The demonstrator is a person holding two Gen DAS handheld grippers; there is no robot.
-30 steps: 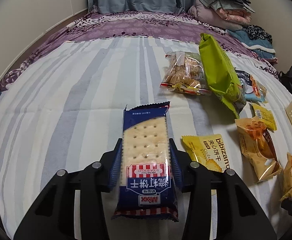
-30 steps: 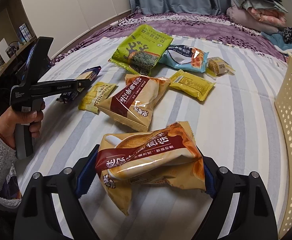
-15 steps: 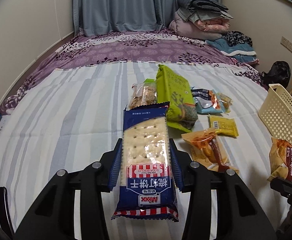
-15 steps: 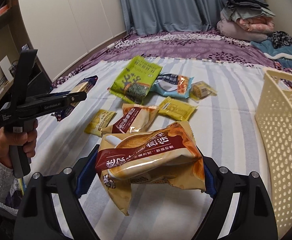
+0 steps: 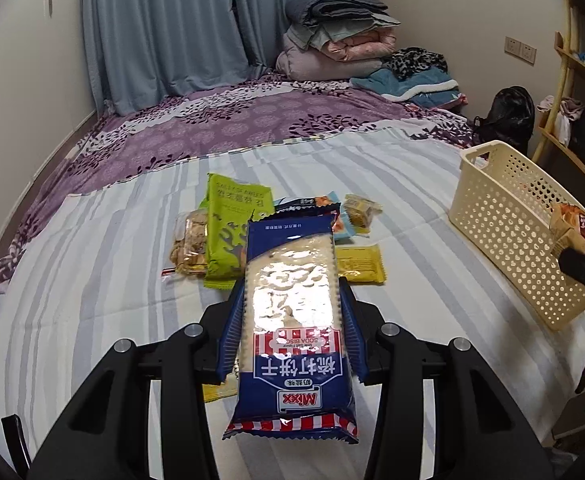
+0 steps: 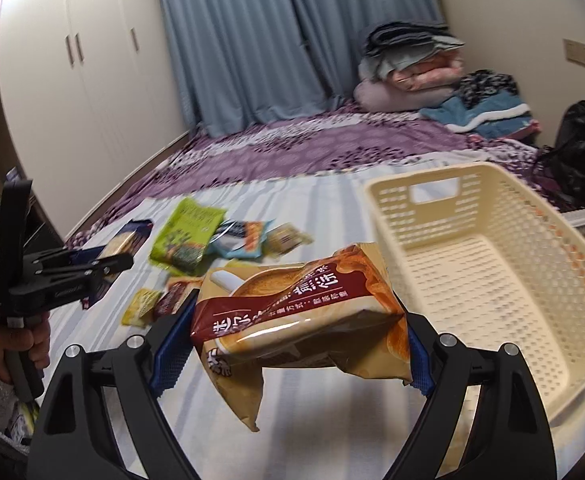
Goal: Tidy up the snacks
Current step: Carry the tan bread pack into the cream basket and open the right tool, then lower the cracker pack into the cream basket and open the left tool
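Meanwhile basket (image 6: pixel 504 280) sits empty; left gripper (image 5: pixel 290 320) clamps crackers (image 5: pixel 292 320), right gripper (image 6: pixel 292 332) clamps brown packet (image 6: pixel 300 304).

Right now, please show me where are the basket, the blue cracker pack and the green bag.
basket (image 6: pixel 492 276): right wrist view, inner wall.
blue cracker pack (image 5: pixel 292 308): left wrist view, clear window.
green bag (image 5: pixel 232 224): left wrist view, front.

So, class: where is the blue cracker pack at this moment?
In the left wrist view the cracker pack sits centre frame, clamped in the left gripper above the striped sheet, with the basket off to its right.
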